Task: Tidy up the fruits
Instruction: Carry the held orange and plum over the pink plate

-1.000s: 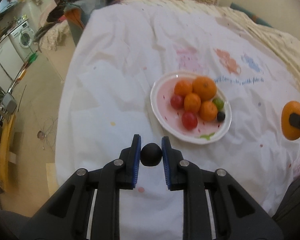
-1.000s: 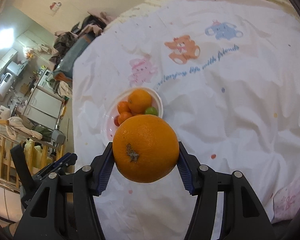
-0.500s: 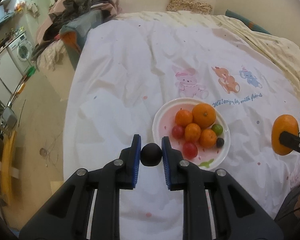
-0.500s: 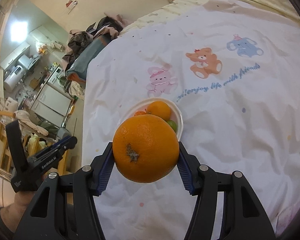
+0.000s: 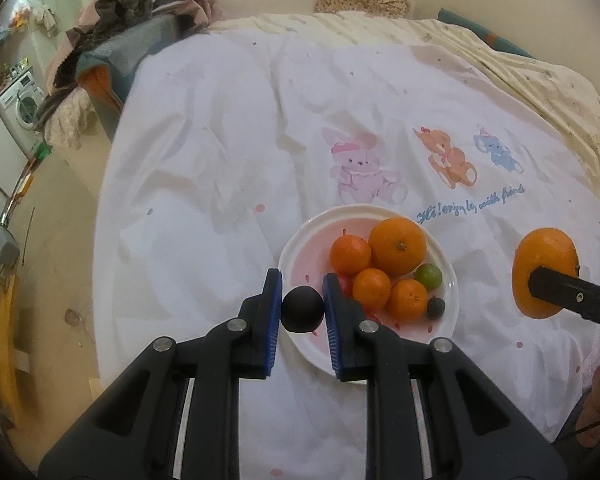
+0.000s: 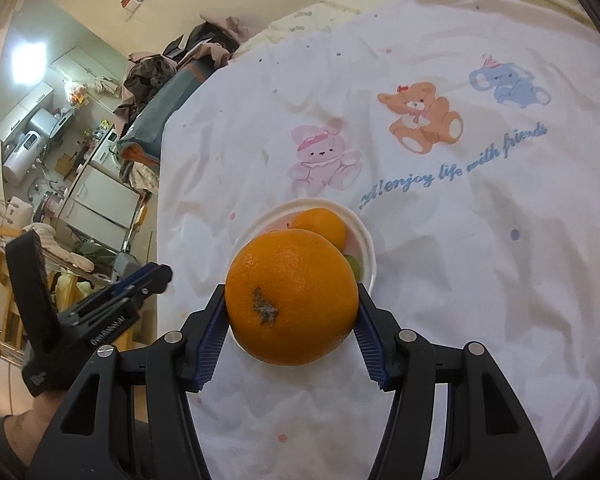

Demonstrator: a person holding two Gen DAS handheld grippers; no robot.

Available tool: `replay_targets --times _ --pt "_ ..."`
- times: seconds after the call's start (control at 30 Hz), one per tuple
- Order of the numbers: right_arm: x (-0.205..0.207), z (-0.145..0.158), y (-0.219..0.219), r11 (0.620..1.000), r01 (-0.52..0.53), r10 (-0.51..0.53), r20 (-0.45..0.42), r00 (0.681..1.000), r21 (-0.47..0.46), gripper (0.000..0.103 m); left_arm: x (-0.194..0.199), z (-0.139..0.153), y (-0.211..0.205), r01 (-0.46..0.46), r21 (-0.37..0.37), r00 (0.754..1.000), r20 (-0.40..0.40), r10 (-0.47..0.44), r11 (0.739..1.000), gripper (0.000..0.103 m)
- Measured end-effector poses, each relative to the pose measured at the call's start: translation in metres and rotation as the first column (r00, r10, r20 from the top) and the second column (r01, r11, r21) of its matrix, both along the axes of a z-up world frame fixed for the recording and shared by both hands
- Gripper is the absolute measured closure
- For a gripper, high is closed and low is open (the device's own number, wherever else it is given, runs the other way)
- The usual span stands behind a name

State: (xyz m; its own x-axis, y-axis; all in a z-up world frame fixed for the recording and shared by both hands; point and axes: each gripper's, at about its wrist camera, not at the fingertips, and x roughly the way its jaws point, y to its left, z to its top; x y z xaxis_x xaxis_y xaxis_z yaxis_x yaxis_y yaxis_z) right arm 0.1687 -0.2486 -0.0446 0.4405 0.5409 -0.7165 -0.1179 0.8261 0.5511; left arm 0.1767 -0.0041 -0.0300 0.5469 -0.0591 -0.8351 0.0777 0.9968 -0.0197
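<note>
A white plate (image 5: 300, 354) lies on the white bedsheet and holds a large orange (image 5: 397, 245), three small oranges, a green fruit (image 5: 428, 275), a dark grape (image 5: 435, 307) and a red fruit partly hidden behind my fingers. My left gripper (image 5: 302, 309) is shut on a dark round fruit (image 5: 302, 309) and holds it above the plate's near-left rim. My right gripper (image 6: 292, 300) is shut on a big orange (image 6: 292, 296) and holds it above the sheet, right of the plate (image 6: 363, 240). That orange also shows in the left wrist view (image 5: 545, 276).
The sheet (image 5: 220, 140) has printed cartoon animals (image 5: 363, 168) beyond the plate. A pile of clothes (image 5: 132, 12) sits at the bed's far left corner. The bed's left edge drops to the floor (image 5: 40, 240). A washing machine (image 5: 20, 104) stands far left.
Both grippers have pulled back and risen, so the plate looks smaller and lower in both views. Each gripper still holds its fruit.
</note>
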Motion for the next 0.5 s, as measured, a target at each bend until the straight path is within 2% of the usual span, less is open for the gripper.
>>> replay_targets --times 0.2,0.5 --pt "0.017 -0.019 0.012 1.000 -0.020 0.021 -0.055 0.998 0.017 0.042 0.011 -0.029 0.002 -0.001 0.001 0.998 -0.063 0.001 1.000 0.086" --pt "0.027 -0.055 0.059 0.988 -0.151 0.147 -0.137 0.980 -0.022 0.042 0.023 -0.053 -0.014 0.058 0.005 0.989 -0.135 -0.056 0.998 0.085"
